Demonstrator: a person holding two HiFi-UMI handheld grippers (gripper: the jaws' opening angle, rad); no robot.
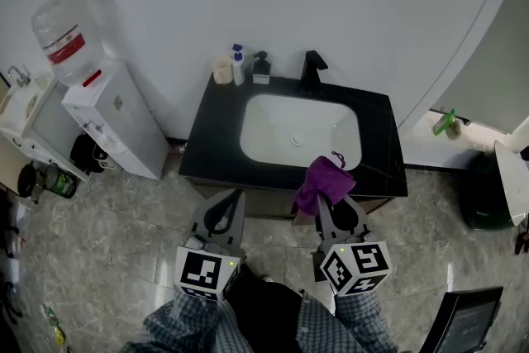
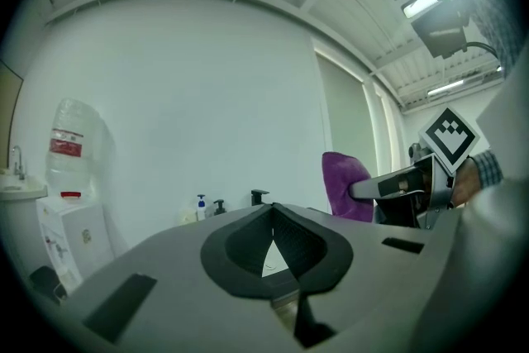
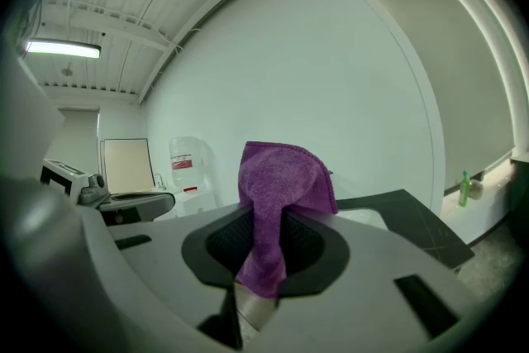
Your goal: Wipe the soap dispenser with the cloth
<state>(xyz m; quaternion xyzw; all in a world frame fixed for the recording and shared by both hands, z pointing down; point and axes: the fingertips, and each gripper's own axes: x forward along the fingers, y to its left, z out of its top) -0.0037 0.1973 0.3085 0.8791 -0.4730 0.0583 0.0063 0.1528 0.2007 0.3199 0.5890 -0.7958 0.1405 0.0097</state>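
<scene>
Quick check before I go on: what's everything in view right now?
counter: one, black, against wall.
basin: one, white, in counter.
faucet: one, black, behind basin.
soap dispenser: one, black, back of counter.
pump bottle: one, white and blue, left of soap dispenser.
cup: one, cream, left of pump bottle.
water cooler: one, white, left of counter.
cloth: one, purple, in right gripper.
left gripper: fingers shut, empty.
right gripper: fingers shut on cloth.
</scene>
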